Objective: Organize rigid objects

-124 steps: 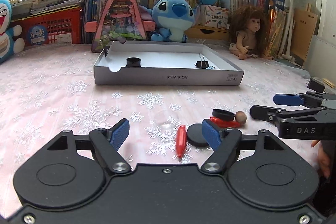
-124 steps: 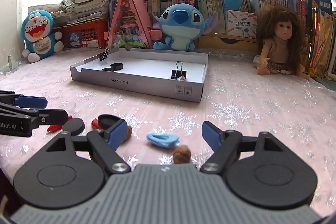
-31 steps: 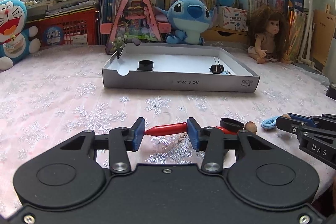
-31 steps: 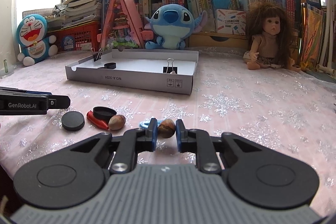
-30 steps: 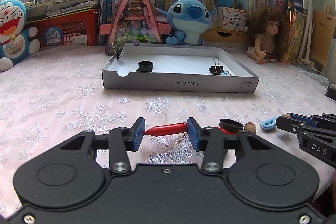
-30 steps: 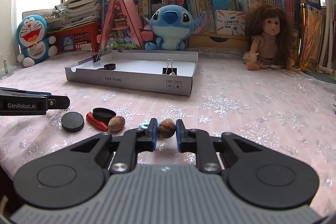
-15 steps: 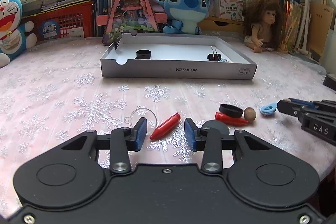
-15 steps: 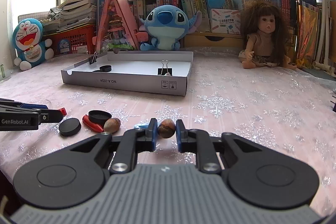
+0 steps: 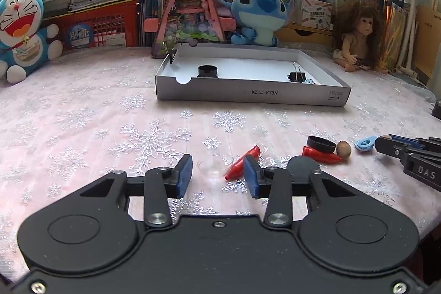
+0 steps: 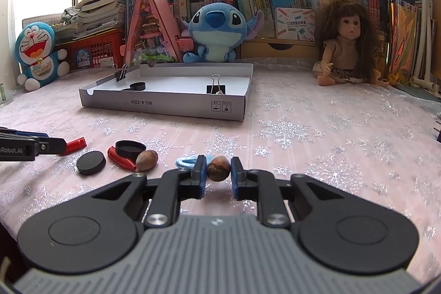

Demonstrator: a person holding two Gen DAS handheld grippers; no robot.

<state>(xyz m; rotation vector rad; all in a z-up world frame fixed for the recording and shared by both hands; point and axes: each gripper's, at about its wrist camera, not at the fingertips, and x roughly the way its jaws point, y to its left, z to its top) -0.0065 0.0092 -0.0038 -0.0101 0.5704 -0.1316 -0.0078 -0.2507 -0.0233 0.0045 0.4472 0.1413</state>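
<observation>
in box (image 9: 248, 97): black ring, binder clips
left gripper (image 9: 217, 175): jaws apart, red piece (image 9: 242, 163) loose beside them
right gripper (image 10: 217, 172): clamped on nut (image 10: 218, 172)
left near box: caps, nut, blue clip

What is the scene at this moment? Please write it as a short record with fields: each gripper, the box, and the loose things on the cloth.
left gripper: open, nothing gripped; red piece lies on the cloth by its right finger
right gripper: shut on a brown nut
grey box: holds a black ring and binder clip
loose on cloth: black disc, black cap, second red piece, second nut, blue ring
</observation>
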